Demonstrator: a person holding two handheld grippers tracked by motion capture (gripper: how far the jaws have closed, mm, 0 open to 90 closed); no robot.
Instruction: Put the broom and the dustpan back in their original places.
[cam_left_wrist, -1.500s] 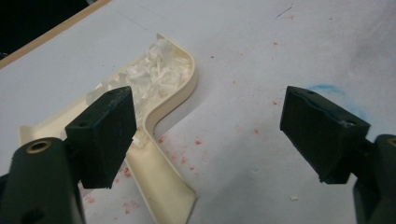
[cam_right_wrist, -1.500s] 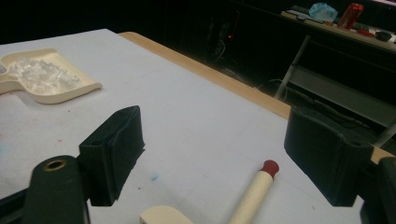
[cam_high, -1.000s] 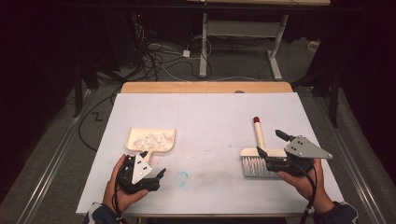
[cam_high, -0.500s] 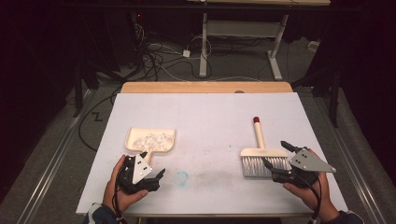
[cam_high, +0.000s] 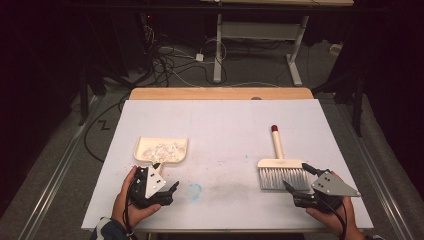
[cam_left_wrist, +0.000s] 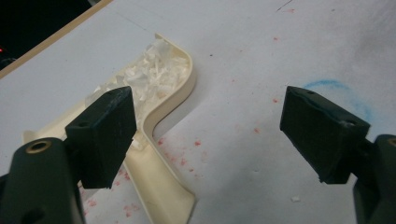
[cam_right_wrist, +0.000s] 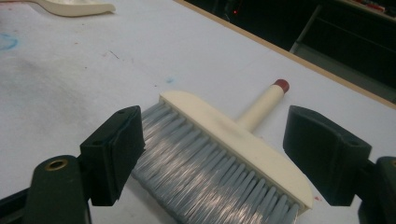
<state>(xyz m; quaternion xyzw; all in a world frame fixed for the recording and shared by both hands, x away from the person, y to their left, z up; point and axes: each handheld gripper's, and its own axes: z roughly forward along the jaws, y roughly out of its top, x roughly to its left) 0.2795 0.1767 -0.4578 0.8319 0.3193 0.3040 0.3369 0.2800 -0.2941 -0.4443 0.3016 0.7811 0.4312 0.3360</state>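
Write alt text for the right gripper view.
Two open black jaws of the right gripper frame a small brush lying flat on a white table, touching neither jaw. The brush has grey bristles, a cream head and a cream handle with a red tip pointing away.

Both claws are chunky black plastic, left claw (cam_high: 172, 189) and right claw (cam_high: 296, 178), each topped with a grey three-cornered plate. Brass-ringed holes sit near the jaw bases, and a patterned dark sleeve (cam_high: 104, 229) covers the left wrist.
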